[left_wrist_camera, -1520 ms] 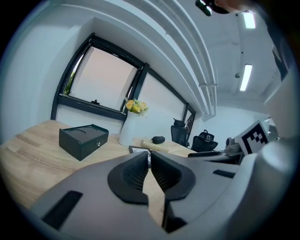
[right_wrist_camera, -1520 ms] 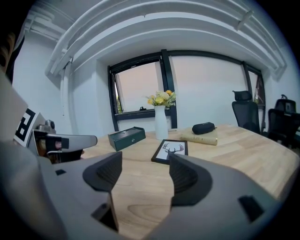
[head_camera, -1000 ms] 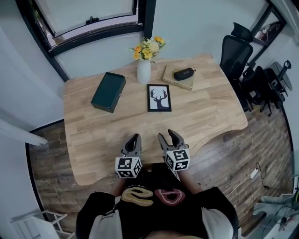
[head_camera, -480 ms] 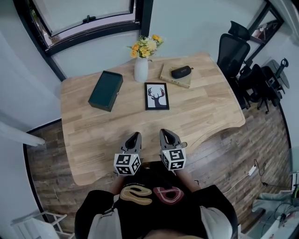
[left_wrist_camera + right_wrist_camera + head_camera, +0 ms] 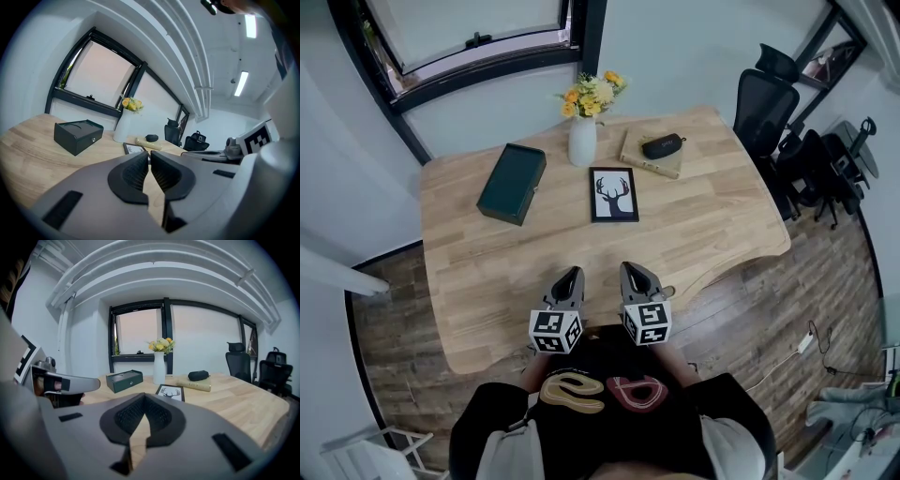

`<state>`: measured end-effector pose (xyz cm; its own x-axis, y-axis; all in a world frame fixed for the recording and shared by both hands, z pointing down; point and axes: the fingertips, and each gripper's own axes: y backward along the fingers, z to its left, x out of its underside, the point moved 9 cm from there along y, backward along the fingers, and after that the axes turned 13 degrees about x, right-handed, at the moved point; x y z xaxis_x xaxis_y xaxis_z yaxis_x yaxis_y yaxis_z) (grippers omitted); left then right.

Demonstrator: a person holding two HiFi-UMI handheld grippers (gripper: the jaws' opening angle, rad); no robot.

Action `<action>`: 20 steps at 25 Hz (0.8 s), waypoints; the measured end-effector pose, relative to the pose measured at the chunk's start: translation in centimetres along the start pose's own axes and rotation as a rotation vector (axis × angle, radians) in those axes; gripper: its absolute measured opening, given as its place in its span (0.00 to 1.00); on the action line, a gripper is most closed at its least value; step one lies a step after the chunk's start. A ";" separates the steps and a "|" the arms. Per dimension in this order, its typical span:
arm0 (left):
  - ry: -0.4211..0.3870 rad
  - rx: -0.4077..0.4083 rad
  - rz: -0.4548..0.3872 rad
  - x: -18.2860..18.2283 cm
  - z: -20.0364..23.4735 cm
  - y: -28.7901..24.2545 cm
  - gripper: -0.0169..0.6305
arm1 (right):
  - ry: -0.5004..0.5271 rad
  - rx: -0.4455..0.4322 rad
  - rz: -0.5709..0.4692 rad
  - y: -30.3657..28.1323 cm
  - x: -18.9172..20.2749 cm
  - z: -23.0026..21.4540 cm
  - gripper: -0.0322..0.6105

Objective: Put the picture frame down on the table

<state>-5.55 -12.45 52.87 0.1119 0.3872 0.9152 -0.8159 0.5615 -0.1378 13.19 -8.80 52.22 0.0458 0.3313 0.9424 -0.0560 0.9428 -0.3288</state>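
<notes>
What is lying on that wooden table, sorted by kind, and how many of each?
picture frame: 1
dark green box: 1
white vase with flowers: 1
book: 1
black case on the book: 1
Total: 5

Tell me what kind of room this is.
Probably an office or a small meeting room. A large wooden table stands on wood-plank flooring, black office chairs sit at its far right corner, and a dark-framed window fills the wall behind it.
</notes>
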 end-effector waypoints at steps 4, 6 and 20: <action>-0.008 -0.010 -0.001 0.4 -0.1 0.3 0.07 | 0.001 -0.011 -0.009 0.1 0.1 0.2 0.06; -0.009 -0.018 -0.003 0.5 -0.2 0.5 0.07 | 0.005 -0.017 -0.010 0.1 0.2 0.3 0.06; -0.050 -0.017 -0.005 0.5 -0.6 0.6 0.07 | 0.050 -0.026 -0.034 0.6 0.0 0.3 0.06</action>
<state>-5.64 -11.48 53.01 0.0872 0.3469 0.9338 -0.8058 0.5758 -0.1386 12.82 -8.24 52.03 0.0975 0.2995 0.9491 -0.0277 0.9541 -0.2982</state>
